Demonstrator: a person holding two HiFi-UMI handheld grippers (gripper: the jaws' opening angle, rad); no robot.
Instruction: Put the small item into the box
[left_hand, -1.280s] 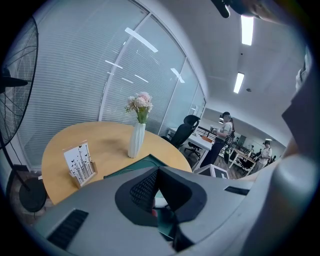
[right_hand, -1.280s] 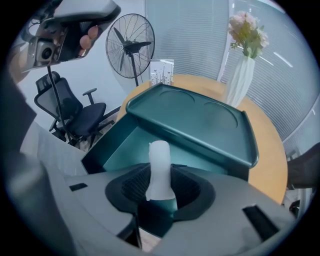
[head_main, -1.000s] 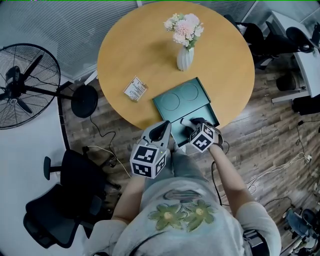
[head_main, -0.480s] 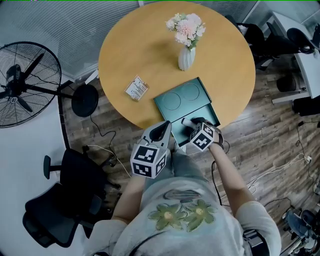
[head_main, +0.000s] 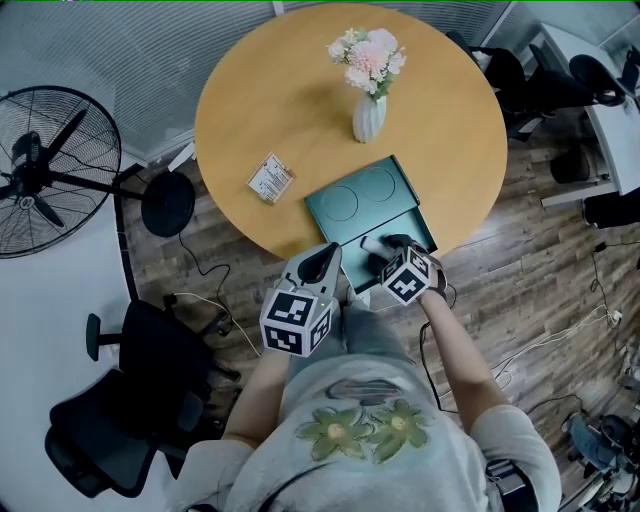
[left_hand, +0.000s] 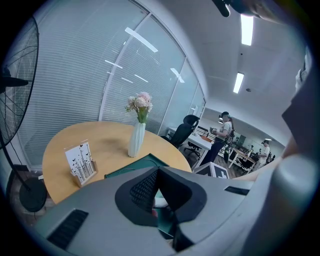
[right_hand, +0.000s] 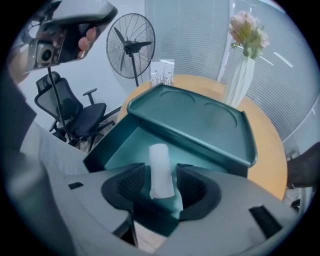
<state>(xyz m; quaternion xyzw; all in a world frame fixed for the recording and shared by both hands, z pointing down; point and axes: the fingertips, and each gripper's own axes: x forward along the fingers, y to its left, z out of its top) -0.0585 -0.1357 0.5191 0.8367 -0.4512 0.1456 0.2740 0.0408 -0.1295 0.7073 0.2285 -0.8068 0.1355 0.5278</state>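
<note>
A teal box (head_main: 404, 221) lies open at the table's near edge, its lid (head_main: 360, 195) folded back toward the vase. The small item, a white roll (right_hand: 161, 167), lies in the box's base (right_hand: 125, 147); in the head view the white roll (head_main: 369, 243) shows just ahead of the right gripper. My right gripper (right_hand: 161, 179) points steeply down into the box. Its jaws have just been opening, and the roll sits between them with a gap on each side. My left gripper (head_main: 326, 258) hovers left of the box at the table edge, its jaws together and holding nothing.
On the round wooden table (head_main: 270, 90) stand a white vase of pink flowers (head_main: 370, 115) behind the box and a small card holder (head_main: 271, 177) to its left. A standing fan (head_main: 50, 170) and a black office chair (head_main: 120, 400) are on the floor at left.
Both grippers stay where they were, the right one over the box's base. In the head view nothing else has visibly moved.
</note>
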